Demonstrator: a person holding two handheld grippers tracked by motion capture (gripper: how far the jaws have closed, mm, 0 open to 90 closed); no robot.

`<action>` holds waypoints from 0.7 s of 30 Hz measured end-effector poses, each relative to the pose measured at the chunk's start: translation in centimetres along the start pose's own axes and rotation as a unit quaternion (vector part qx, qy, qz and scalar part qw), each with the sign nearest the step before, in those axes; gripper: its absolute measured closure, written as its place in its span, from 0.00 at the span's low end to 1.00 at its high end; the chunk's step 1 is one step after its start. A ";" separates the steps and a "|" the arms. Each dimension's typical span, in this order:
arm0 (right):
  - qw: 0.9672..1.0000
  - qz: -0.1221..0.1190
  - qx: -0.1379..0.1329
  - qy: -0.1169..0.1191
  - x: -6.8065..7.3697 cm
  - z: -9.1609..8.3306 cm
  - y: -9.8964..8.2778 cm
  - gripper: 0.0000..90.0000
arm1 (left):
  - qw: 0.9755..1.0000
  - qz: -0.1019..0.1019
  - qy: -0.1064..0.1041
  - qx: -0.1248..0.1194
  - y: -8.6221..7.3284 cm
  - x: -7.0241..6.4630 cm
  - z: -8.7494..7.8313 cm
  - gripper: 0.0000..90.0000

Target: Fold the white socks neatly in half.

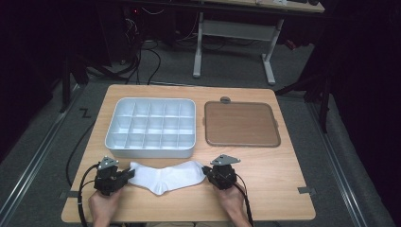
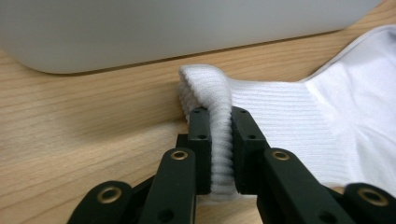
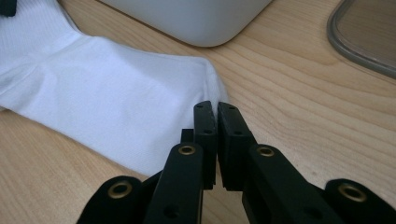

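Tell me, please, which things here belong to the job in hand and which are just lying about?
In use:
sock, white, flat on the table
left gripper, shut on the ribbed cuff
right gripper, shut at the toe end

Lying about:
tray, white, with compartments
lid, brown, beside the tray

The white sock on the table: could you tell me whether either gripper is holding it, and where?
Both: the left gripper pinches the white sock at its ribbed cuff, the right gripper at its toe edge.
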State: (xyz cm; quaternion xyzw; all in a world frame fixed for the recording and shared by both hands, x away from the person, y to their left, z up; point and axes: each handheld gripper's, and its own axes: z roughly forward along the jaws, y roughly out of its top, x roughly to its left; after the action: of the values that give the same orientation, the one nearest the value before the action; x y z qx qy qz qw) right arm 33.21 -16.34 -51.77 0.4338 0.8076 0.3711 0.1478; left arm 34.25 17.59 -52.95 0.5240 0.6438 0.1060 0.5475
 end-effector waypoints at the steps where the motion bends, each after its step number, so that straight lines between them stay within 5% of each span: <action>1: 1.000 0.002 0.002 0.000 0.0 -0.2 -0.1 0.97 | 1.000 0.002 0.000 0.003 -0.1 -0.1 0.1 0.90; 7: 1.000 0.013 -0.006 -0.003 -1.2 -1.1 -1.1 0.97 | 1.000 0.015 -0.015 0.014 -0.4 -1.3 0.5 0.90; 10: 1.000 0.020 0.000 -0.001 -1.7 -1.4 -1.7 0.97 | 1.000 0.004 -0.025 0.013 -0.2 -2.0 0.8 0.91; 13: 1.000 0.011 0.005 -0.010 -2.1 -2.2 -2.0 0.97 | 0.999 0.008 -0.031 0.019 -0.5 -2.8 1.4 0.91; 21: 0.999 0.034 0.000 -0.034 -3.9 -3.6 -2.6 0.97 | 0.999 0.009 -0.050 0.020 -1.1 -4.9 2.6 0.91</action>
State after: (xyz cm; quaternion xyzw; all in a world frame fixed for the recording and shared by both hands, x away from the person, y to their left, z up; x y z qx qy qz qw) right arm 31.95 -22.09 -51.53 0.4735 0.7869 0.3608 0.1625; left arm 35.09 12.10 -51.80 0.5451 0.6131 0.0714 0.5673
